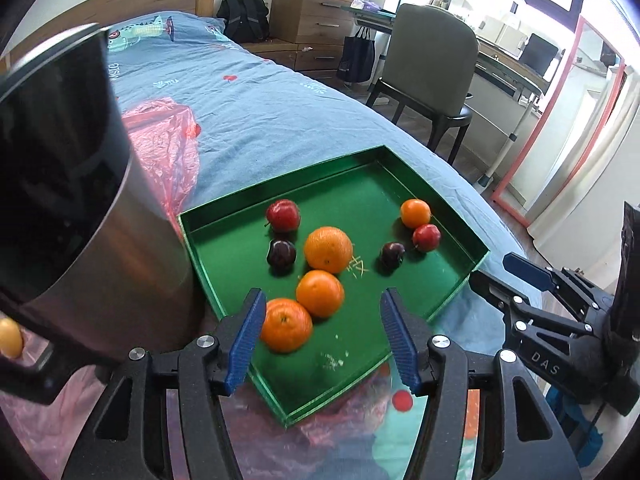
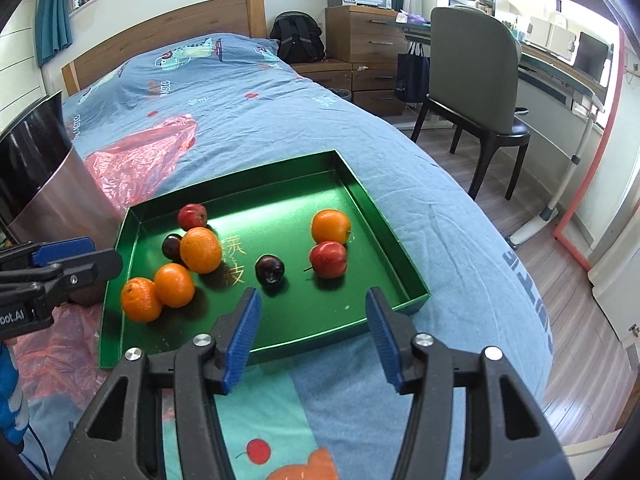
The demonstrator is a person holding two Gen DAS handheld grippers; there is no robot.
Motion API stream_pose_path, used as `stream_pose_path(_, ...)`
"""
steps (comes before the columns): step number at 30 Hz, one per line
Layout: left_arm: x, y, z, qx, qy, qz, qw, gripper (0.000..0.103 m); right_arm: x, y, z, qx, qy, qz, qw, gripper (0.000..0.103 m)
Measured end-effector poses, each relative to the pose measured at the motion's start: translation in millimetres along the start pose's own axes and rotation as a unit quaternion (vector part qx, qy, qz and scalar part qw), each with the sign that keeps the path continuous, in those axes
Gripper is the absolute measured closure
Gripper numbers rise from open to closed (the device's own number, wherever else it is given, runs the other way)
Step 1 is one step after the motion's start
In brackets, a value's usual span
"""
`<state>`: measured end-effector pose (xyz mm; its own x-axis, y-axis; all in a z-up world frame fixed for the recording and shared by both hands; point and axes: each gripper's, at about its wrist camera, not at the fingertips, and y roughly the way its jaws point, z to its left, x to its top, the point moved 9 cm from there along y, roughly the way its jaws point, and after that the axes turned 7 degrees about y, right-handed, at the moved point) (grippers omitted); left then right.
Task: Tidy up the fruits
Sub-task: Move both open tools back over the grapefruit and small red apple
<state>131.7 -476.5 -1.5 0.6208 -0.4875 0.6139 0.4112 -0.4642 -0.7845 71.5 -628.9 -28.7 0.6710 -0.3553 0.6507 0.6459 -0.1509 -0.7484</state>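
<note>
The left gripper [image 1: 323,334] has its blue ribbed fingers [image 1: 246,336] spread apart with nothing held; they stand above the near corner of the shallow green rectangular tray [image 1: 460,224], one beside the nearest orange without clearly touching it. The right gripper [image 2: 310,334] is also wide open and empty, its fingers [image 2: 382,338] poised over the tray's near rim; in the left wrist view it juts in from beyond the tray's right corner. Both grippers tilt steeply downward toward the tray. The tray lies flat on the bed with the blue patterned cover [image 2: 460,240], its long side running roughly across the bed. Inside it, on the left half, a row of three round oranges runs diagonally from the near corner toward the middle: the nearest orange [image 1: 286,324], a second orange [image 1: 320,293] touching it, and a larger orange [image 1: 328,249]. A dark plum [image 1: 281,254] sits just beside the larger orange, with a red apple [image 1: 283,215] behind it. On the tray's right half sit a small orange [image 1: 415,213], a second red apple [image 1: 426,237] touching it, and a second dark plum [image 1: 392,254] near them. A metal cylindrical bin [image 1: 100,240] stands just left of the tray, with a pink plastic bag [image 2: 140,168] spread behind it.
</note>
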Motion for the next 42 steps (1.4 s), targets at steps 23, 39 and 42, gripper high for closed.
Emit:
stream_pose_path(23, -158.6, -142.9, 94.5, 0.097, -0.039, -0.016, 0.9944, 0.04, -87.4, -93.4, 142.5, 0.083, -0.081, 0.023, 0.993, 0.019)
stream_pose_path(39, -250.0, -183.9, 217.0, 0.167, -0.157, -0.011, 0.9733, 0.04, -145.3, -95.8, 286.1, 0.156, -0.193, 0.065, 0.967, 0.019)
stream_pose_path(42, -264.0, -189.3, 241.1, 0.182, -0.178, -0.011, 0.9669, 0.04, -155.4, -90.9, 311.5, 0.171, -0.209, 0.074, 0.96, 0.019)
